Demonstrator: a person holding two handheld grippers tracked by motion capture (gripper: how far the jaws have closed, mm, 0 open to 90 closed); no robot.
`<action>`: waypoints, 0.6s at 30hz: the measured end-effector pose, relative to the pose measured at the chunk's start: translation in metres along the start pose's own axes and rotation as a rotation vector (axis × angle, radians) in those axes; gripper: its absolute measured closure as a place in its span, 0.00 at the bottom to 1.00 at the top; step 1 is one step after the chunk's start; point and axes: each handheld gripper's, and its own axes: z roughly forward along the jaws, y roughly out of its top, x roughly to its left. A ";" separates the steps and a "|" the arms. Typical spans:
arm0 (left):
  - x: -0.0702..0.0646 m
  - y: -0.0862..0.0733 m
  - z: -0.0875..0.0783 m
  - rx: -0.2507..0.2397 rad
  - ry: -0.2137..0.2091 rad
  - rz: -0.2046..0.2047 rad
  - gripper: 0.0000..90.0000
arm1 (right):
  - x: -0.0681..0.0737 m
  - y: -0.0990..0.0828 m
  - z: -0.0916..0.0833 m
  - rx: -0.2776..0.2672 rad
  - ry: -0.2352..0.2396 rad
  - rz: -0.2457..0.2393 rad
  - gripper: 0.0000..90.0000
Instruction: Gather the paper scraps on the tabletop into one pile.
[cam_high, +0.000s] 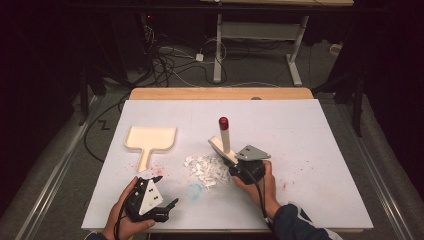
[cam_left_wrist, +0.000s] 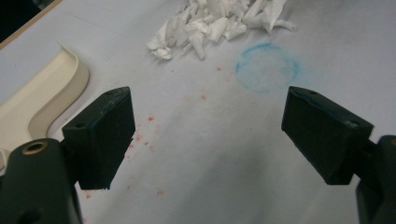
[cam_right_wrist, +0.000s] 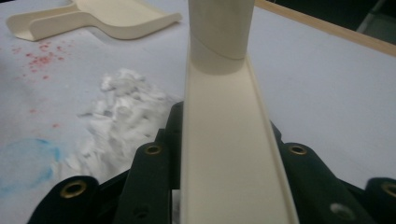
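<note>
Right gripper (cam_high: 235, 162), centre of the high view, is clamped shut on a cream plastic hand brush (cam_high: 223, 142) with a red-tipped handle. The handle stands upright and the flat brush head (cam_right_wrist: 229, 154) runs out between the jaws in the right gripper view. It sits just right of a small heap of torn white paper scraps (cam_high: 206, 169), at or near touching the heap's edge.

Left gripper (cam_high: 167, 191), lower left of the high view, has its jaws spread wide with nothing between them, hovering over the white surface (cam_high: 310, 140). A faint blue ring stain (cam_left_wrist: 267, 67) and red specks lie ahead of it in the left gripper view.

A cream plastic dustpan (cam_high: 150, 140) lies flat at the left of centre, handle pointing toward the bottom of the frame, apart from the scraps.

Handling, as judged: brush looks stiff, light, smooth moulded plastic. The grip across the narrow head seems sound, though a smooth plastic wall could twist under side load. Scraps are very light and loose, so likely to scatter or drift with a fast sweep. Dustpan is light and rigid and could skate on the smooth surface when pushed against. Best hold is the flat handle, pinned down.
</note>
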 end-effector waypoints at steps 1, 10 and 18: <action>0.000 0.000 0.000 -0.002 0.000 -0.002 0.18 | 0.005 0.002 0.003 -0.004 0.003 -0.011 0.76; -0.002 0.000 0.000 0.007 0.005 0.004 0.18 | 0.010 0.011 0.007 -0.048 0.008 -0.041 0.76; -0.004 -0.001 0.001 0.027 0.012 0.007 0.18 | -0.025 0.019 -0.039 -0.096 0.033 -0.036 0.76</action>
